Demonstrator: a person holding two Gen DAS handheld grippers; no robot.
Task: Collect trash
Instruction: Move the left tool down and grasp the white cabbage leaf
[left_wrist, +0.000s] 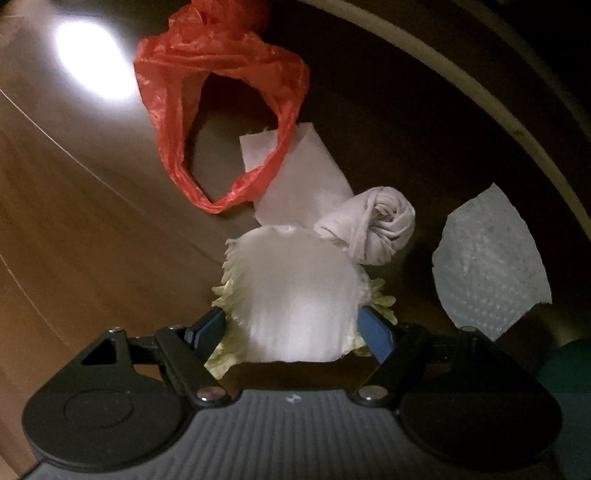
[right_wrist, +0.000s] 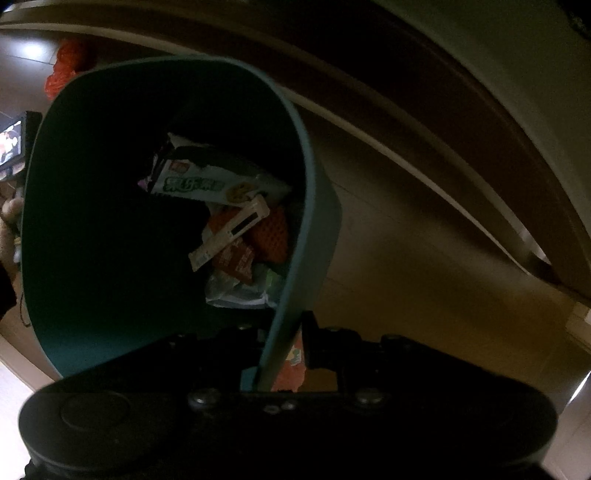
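Tissues, red bag beyond | left tool grips cabbage leaf | right tool clamps bin

A home: glossy wood-plank floor, teal trash bin of snack wrappers, cabbage leaf.

Green Chinese characters stand on a white snack wrapper inside the teal bin, ahead of the right jaws; too blurred to read; nothing else bears legible print.
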